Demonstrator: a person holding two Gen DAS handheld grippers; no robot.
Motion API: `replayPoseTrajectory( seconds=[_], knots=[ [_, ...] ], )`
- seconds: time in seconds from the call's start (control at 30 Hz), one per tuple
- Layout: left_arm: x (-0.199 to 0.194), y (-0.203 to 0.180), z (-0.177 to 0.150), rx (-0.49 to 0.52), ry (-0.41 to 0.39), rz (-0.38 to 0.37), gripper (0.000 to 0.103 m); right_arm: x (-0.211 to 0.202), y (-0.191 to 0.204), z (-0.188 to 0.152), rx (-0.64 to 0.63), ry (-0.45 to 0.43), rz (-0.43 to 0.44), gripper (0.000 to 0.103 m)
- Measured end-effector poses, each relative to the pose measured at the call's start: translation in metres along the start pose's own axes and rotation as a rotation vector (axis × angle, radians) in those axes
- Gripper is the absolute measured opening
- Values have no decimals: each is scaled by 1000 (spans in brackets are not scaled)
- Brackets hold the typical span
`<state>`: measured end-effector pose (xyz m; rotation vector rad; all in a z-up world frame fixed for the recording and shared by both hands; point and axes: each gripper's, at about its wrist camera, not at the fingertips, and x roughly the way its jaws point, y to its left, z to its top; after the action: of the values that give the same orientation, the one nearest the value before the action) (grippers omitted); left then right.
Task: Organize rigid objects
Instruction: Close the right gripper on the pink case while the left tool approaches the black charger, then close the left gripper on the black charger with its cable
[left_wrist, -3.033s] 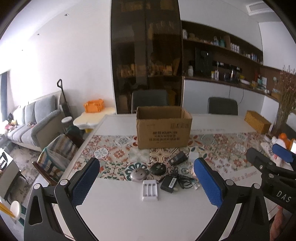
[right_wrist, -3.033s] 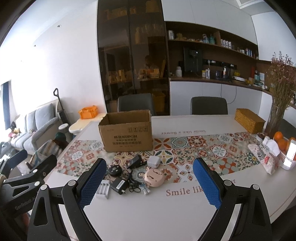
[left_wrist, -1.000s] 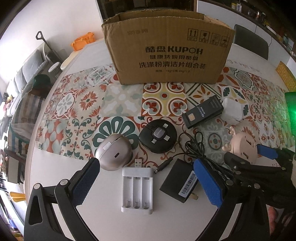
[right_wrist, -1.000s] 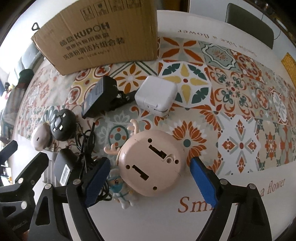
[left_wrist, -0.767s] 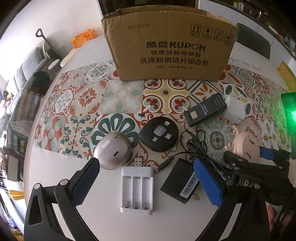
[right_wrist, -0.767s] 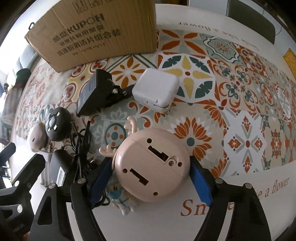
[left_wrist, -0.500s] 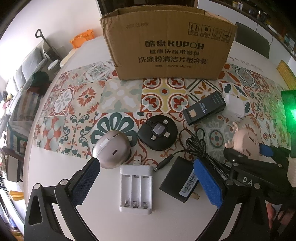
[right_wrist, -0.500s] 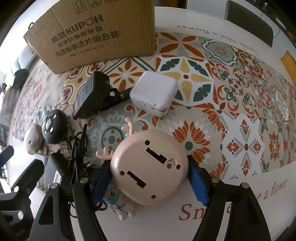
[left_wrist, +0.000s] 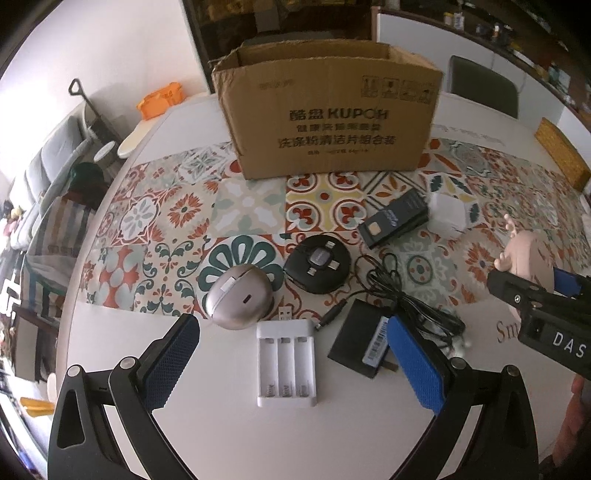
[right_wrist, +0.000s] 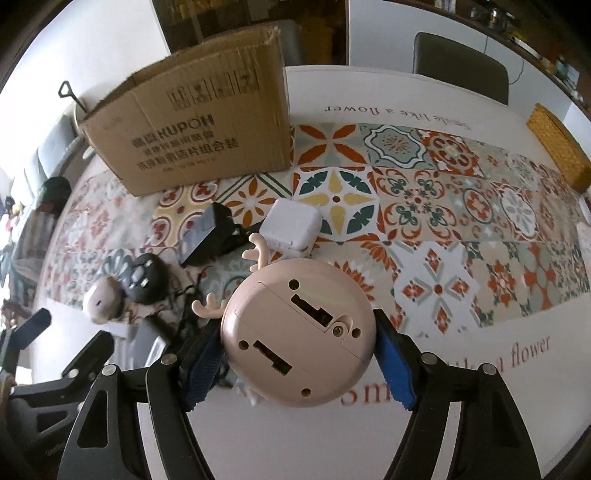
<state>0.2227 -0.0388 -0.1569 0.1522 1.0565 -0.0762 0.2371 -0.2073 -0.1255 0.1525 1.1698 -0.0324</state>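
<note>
pink antlered gadget (right_wrist: 299, 332) is sitting clamped in the right gripper (right_wrist: 299, 354) short of the cardboard box (left_wrist: 325, 114), while the left gripper (left_wrist: 291, 362) is hovering wide over the battery charger (left_wrist: 286, 363) and other items waiting on the table (left_wrist: 229, 424).

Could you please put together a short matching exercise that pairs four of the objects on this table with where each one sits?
Things:
1. pink antlered gadget
2. white battery charger
3. cardboard box
4. silver mouse

Places:
A. far side of the patterned mat
B. between the open left tool's fingers
C. clamped in the right tool
D. beside the round black cable hub

Pairs: 1-C, 2-B, 3-A, 4-D
</note>
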Motion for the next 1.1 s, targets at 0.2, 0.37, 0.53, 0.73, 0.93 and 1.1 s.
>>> replayPoseTrajectory(
  seconds=[0.2, 0.37, 0.53, 0.73, 0.93, 1.1],
  knots=[
    [-8, -15, -10, 121, -57, -44, 102, -15, 3, -20, 22, 0, -14, 75],
    [5, -25, -18, 220, -51, -110, 91, -19, -6, -38, 70, 13, -32, 75],
    [21, -30, -23, 249, -37, -171, 80, -11, -7, -55, 106, 53, -49, 75],
    [34, -34, -23, 279, -28, -211, 72, 1, -9, -68, 142, 90, -52, 75],
    [44, -37, -19, 292, -4, -236, 61, 3, -9, -69, 161, 87, -55, 75],
    [53, -38, -15, 287, 30, -230, 52, 3, -8, -69, 167, 85, -51, 75]
  ],
)
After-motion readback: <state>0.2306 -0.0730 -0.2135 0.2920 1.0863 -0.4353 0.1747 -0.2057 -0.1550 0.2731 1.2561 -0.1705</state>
